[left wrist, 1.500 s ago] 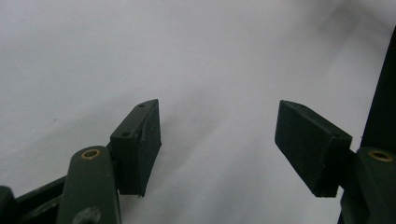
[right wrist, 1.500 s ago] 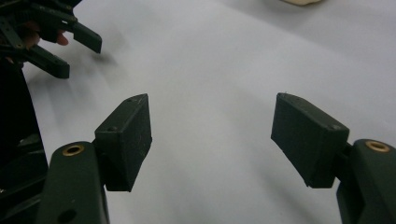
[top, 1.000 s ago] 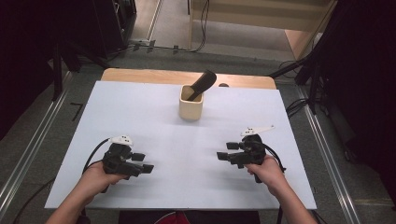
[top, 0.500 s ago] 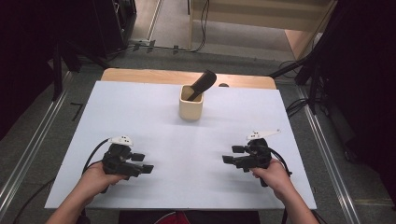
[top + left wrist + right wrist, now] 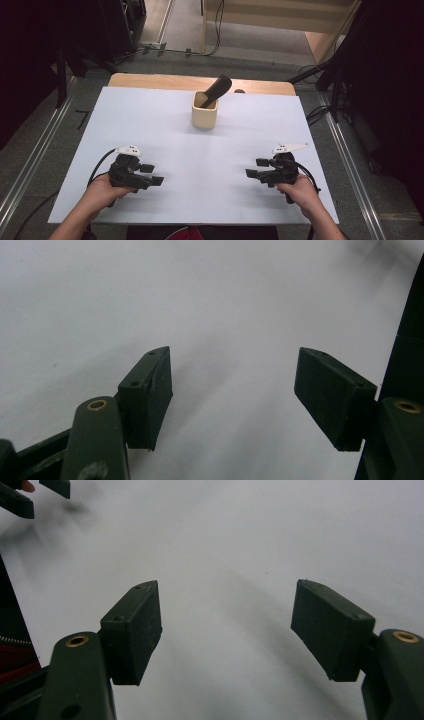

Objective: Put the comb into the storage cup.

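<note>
High view: left gripper lower left, right gripper lower right, jaws apart, empty; beige cup with dark tool upper centre on white table. Gripper views: both jaws spread wide over bare white.

Your right gripper has slid out toward the table's right edge and a touch back toward you, so it's ended up farther from the beige cup than a second ago.
</note>
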`<state>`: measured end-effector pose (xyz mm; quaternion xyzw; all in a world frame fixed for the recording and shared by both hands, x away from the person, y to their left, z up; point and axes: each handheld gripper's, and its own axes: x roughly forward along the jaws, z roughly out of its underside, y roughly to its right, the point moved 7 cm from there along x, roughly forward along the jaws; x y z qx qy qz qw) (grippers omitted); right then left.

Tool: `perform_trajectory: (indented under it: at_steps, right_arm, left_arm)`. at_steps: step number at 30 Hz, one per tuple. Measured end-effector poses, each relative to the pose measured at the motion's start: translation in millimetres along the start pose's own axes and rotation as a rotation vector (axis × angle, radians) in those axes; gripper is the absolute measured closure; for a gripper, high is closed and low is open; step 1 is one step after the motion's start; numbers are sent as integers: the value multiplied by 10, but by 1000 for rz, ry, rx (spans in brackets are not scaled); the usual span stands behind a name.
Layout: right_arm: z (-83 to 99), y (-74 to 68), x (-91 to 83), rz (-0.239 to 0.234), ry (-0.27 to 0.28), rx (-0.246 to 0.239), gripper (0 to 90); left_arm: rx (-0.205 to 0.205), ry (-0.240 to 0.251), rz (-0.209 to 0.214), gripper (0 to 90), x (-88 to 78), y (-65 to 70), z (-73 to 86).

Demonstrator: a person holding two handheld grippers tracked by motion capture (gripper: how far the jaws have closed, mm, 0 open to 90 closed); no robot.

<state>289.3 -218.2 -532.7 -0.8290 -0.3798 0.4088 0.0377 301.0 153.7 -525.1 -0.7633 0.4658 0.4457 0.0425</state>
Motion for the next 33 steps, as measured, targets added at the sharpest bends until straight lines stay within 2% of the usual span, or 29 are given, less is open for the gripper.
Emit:
perform_trajectory:
  at_steps: [8, 33]
  right_arm:
    - [66, 64, -54, 19, -1, 5, 262]
    - [68, 60, -23, 17, -14, -10, 259]
  left_arm:
    - [-7, 6, -3, 325, -17, -4, 13]
    - [-11, -6, -10, 325, -16, -39, 32]
